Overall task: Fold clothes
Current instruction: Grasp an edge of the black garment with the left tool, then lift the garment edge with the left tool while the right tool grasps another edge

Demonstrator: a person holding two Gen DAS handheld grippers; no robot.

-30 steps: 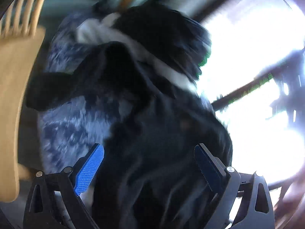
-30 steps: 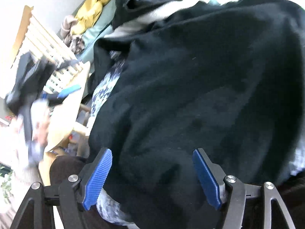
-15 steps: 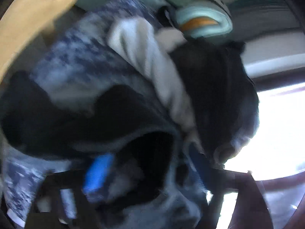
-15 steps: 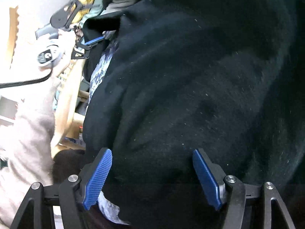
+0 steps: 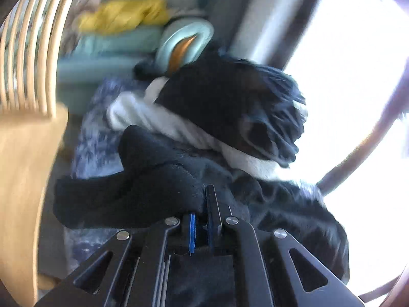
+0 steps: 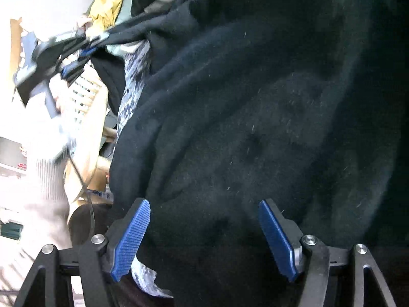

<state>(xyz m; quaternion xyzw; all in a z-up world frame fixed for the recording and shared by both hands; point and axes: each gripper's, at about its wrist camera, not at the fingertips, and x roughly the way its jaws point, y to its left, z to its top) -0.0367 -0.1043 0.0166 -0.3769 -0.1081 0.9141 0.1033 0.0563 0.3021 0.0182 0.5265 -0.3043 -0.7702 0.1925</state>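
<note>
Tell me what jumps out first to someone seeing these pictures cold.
A big black garment fills nearly the whole right wrist view, heaped over a blue-and-white patterned cloth. At that view's upper left, the left gripper has shut on a fold of the black fabric, while the right gripper stands open at the bottom, fabric between its fingers. A yellow cloth glows on the pale green stack behind.

Your left gripper (image 5: 200, 226) pinched tight on a fold of the black fleece garment (image 5: 143, 194), white garment (image 5: 163, 120) and blue patterned fabric (image 5: 94, 138) heaped behind, wooden slatted chair (image 5: 28, 128) at your left
</note>
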